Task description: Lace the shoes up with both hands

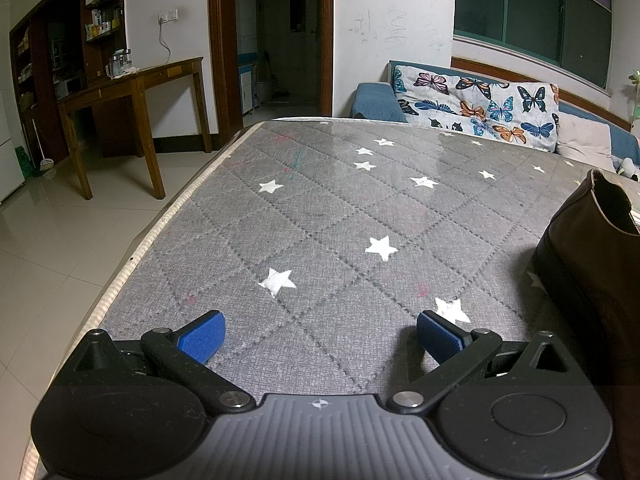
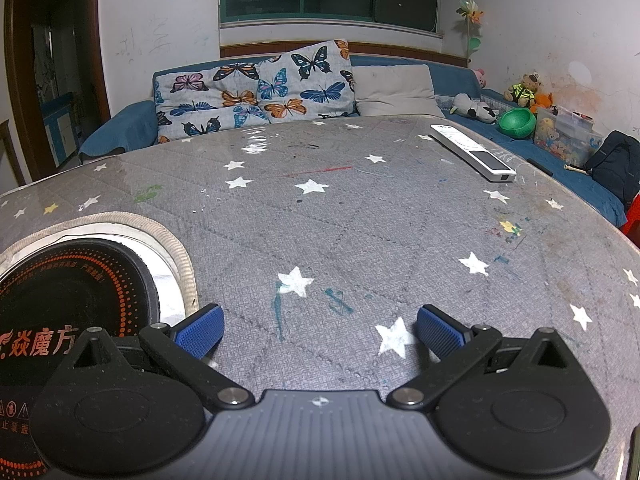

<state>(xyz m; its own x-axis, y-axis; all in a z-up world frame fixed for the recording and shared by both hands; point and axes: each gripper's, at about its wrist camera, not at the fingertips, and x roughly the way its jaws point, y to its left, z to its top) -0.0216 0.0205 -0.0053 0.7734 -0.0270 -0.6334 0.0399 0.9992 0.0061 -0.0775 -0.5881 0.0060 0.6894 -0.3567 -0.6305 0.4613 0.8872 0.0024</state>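
Left gripper (image 1: 320, 334): spread wide, blue pads (image 1: 202, 336) well apart, nothing btwn them. Hovers low over table cover (image 1: 312, 208), grey quilted w/ white stars.

Right gripper (image 2: 320, 330): also spread wide, blue pads (image 2: 438, 332) apart, holding nothing. Same grey star cover below it (image 2: 360, 220), marked w/ pen scribbles.

Shoe (image 1: 592, 248): brown, on the table at far right edge of left wrist view, to the right of left gripper, not touching it. Collar opening up top, dark inside. Laces not visible from here; can't tell if laced. Shoe not seen in right wrist view.

Hotplate (image 2: 68, 304): round black, orange ring markings + lettering, set in a cut-out of the cover, left of right gripper.

Remote (image 2: 472, 152): white, lying flat on far right part of table, well away from right gripper.

Sofa (image 2: 120, 124): blue, behind table, w/ butterfly-print cushions (image 2: 256, 88) and a plain pale one beside them.

Green bowl (image 2: 518, 122) + soft toys (image 2: 474, 110): on sofa at right.

Wooden side table (image 1: 140, 84): by wall, left of doorway, left wrist view.
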